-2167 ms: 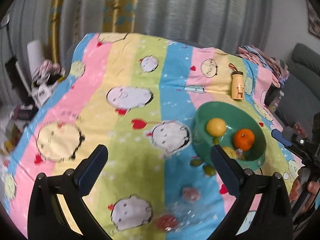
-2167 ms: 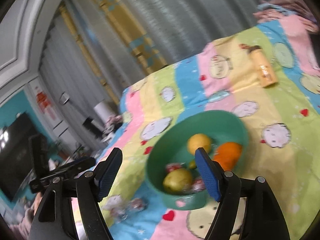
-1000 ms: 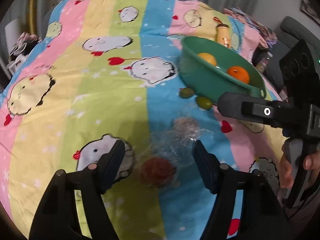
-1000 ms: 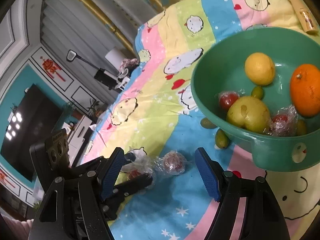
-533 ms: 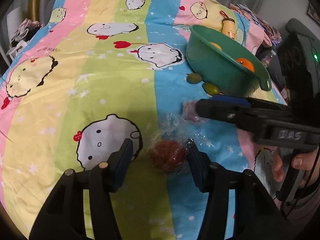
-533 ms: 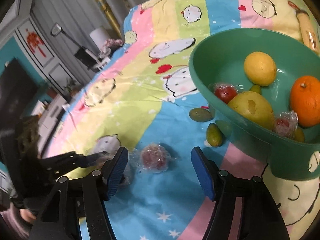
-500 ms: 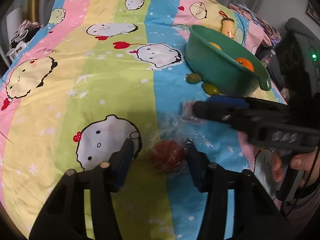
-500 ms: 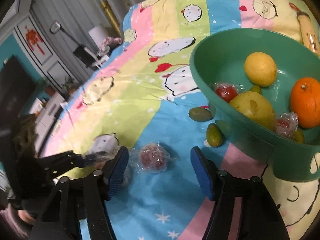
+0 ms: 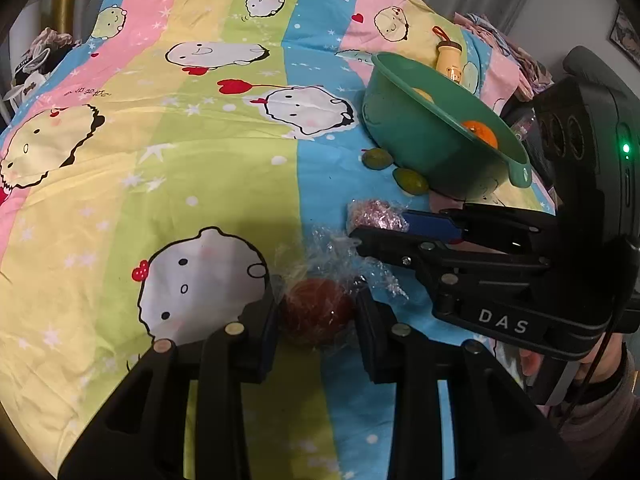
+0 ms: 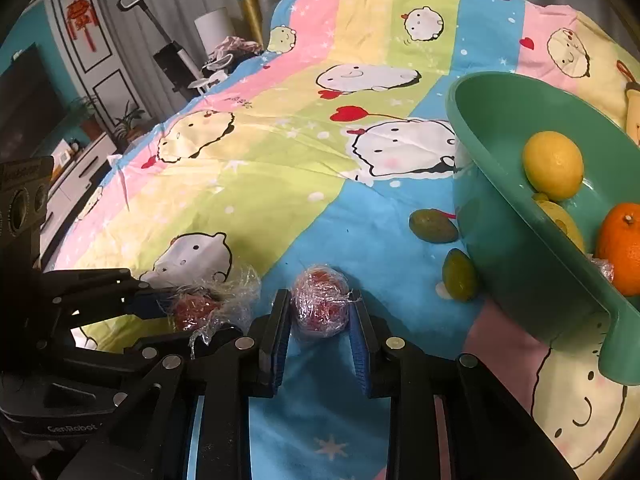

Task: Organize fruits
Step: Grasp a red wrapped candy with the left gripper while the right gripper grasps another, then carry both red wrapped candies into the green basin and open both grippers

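Left wrist view: the left gripper (image 9: 316,304) is closing around a wrapped red fruit (image 9: 316,310) on the bedspread (image 9: 200,160), pads seemingly touching; right wrist view: the right gripper (image 10: 318,312) is closing on another wrapped fruit (image 10: 320,300) near the green bowl (image 10: 520,248).

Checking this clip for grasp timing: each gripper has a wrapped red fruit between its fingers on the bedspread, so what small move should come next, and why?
Probably finish the squeeze before lifting. The left gripper and right gripper are closing, and each already brackets a plastic-wrapped red fruit lying on the bedspread. The crinkly wrap may slip, so a firm hold should precede carrying them to the green bowl.
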